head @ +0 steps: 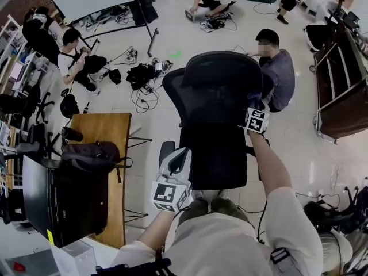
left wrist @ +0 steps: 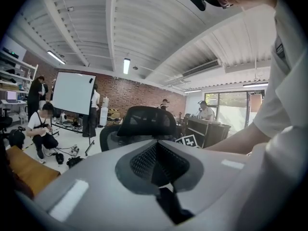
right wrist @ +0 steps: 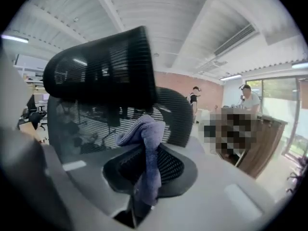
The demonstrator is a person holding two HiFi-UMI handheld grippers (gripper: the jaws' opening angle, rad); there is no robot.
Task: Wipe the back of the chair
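**Cloth raised at the right edge of the chair back**

Black mesh chair (head: 221,96) in the middle of the open floor (head: 299,148), seat (head: 215,160) on the near side, chair back (head: 218,82) rising on the far side with a headrest (right wrist: 101,66) on top. Right claw (head: 252,109) up at the right edge of that back, clamped on a bluish-purple cloth (right wrist: 144,148). Cloth bunched above the claw's tip and trailing down through the grip, just beside the mesh; contact with the mesh hard to confirm from either view. Left claw (head: 175,157) low at the near left corner of the seat, closed together with nothing in it, well apart from the cloth.

Judged as the opening of the wipe, most of the back probably untouched. For a clean job:

- Press the bunched part of the cloth flat on the mesh, not the claw's hard tips.
- Sweep in long overlapping strokes from the top edge down, right to left.
- Keep pressure light, since a chair of this sort will likely roll or swivel away.
- Bring the left claw against the seat edge or frame to steady things.
- Watch for the loose tail of cloth snagging on the headrest bracket.

Farther out: a wooden bench (head: 106,180) at the left carrying a dark bag (head: 92,154), and several people (head: 77,59) sitting among cables on the far floor.
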